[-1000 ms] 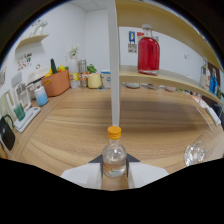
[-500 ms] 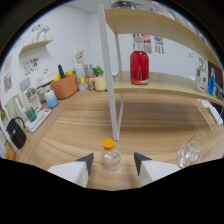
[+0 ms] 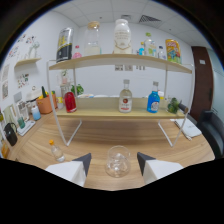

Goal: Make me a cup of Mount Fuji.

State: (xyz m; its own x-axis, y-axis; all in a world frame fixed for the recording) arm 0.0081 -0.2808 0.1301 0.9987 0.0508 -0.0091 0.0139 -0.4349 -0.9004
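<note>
My hand-held gripper point(image 3: 114, 159) is spread wide, the upright glass cup point(image 3: 118, 161) standing free between its fingers on the tabletop point(image 3: 125, 137).

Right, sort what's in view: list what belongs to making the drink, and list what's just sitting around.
For the drink:
- glass cup, standing between the open fingers of the gripper
- small bottle with a yellow cap, on the table beside the fingers
- bottles on the lower shelf: red, clear with a red label, blue

Lying about:
- orange pot
- jars on the top shelf
- black chair
</note>
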